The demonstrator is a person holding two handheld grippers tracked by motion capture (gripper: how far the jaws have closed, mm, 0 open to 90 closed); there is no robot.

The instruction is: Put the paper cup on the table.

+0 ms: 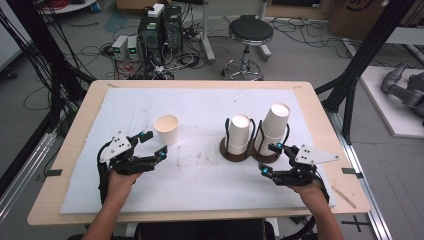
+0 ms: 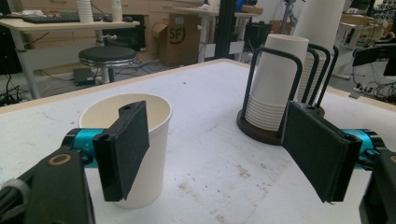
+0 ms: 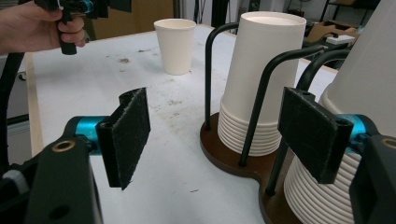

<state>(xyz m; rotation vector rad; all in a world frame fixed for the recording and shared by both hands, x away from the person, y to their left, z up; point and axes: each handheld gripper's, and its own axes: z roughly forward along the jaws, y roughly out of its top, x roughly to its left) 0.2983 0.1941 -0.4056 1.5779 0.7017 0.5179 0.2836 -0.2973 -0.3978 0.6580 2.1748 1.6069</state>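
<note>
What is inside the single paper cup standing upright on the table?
The cup looks empty: its pale inner wall shows in the high view. The very bottom is hidden by its rim.

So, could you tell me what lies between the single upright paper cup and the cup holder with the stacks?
Nothing: between the paper cup and the cup holder there is bare, stained white table cover, as the high view shows.

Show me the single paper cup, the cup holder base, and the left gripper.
single paper cup [image 1: 167, 130], high view, on its outer wall.
cup holder base [image 3: 224, 156], right gripper view, on the dark wooden base.
left gripper [image 1: 154, 145], high view, midway between its open fingertips.
</note>
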